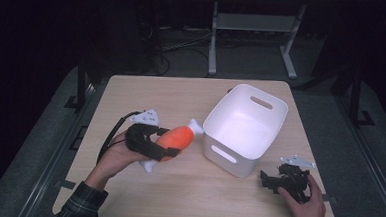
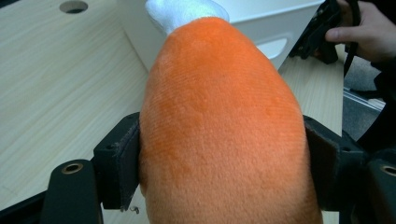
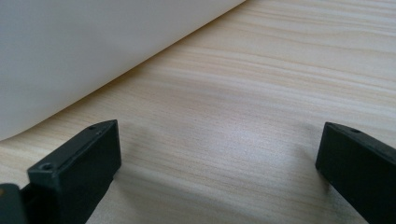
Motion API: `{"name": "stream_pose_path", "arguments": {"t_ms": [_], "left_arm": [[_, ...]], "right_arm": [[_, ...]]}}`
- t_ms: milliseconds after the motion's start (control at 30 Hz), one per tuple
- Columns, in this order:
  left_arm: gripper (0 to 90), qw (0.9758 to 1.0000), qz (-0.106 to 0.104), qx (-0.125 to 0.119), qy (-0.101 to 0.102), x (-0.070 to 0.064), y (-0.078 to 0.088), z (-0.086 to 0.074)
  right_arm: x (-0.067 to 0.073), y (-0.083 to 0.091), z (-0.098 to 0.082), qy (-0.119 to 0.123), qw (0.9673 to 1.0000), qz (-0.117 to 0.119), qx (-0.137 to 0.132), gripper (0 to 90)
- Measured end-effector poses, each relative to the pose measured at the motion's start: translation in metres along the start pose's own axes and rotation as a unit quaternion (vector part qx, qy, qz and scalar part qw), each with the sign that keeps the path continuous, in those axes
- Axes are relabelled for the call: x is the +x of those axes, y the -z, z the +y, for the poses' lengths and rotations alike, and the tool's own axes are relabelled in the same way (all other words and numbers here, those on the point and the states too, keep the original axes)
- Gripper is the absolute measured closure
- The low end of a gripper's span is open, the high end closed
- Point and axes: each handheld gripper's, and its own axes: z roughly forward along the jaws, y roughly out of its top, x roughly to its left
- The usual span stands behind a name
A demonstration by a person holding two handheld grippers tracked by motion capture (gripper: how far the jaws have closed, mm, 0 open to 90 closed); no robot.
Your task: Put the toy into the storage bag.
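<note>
An orange plush toy [image 1: 177,137] with white ends, shaped like a drumstick, is held above the left half of the table. My left gripper [image 1: 151,145] is shut on its orange body; in the left gripper view the plush toy [image 2: 224,126] bulges between the two black pads [image 2: 122,163]. Its white tip points toward the white bin [image 1: 245,126]. My right gripper [image 1: 272,180] rests low near the table's front right, just before the bin. Its jaws stand wide apart over bare wood in the right gripper view [image 3: 219,168], with nothing between them.
The white bin has handle cut-outs and looks empty inside; its wall [image 3: 84,51] is close to my right gripper. The light wooden table [image 1: 181,95] has a small hole [image 2: 74,6] near its far edge. Table legs and cables lie on the dark floor beyond.
</note>
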Motion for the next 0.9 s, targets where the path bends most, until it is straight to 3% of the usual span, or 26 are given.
{"name": "stream_pose_path", "arguments": {"t_ms": [467,900], "left_arm": [[24.0,0.9997,-0.013,-0.01,-0.018,0.002,-0.002,0.036],[24.0,0.9992,-0.022,-0.015,-0.03,0.003,-0.014,0.068]], "right_arm": [[0.0,0.0,0.0,0.0,1.0,0.0,0.0,0.0],[0.0,0.0,0.0,0.0,1.0,0.0,0.0,0.0]]}}
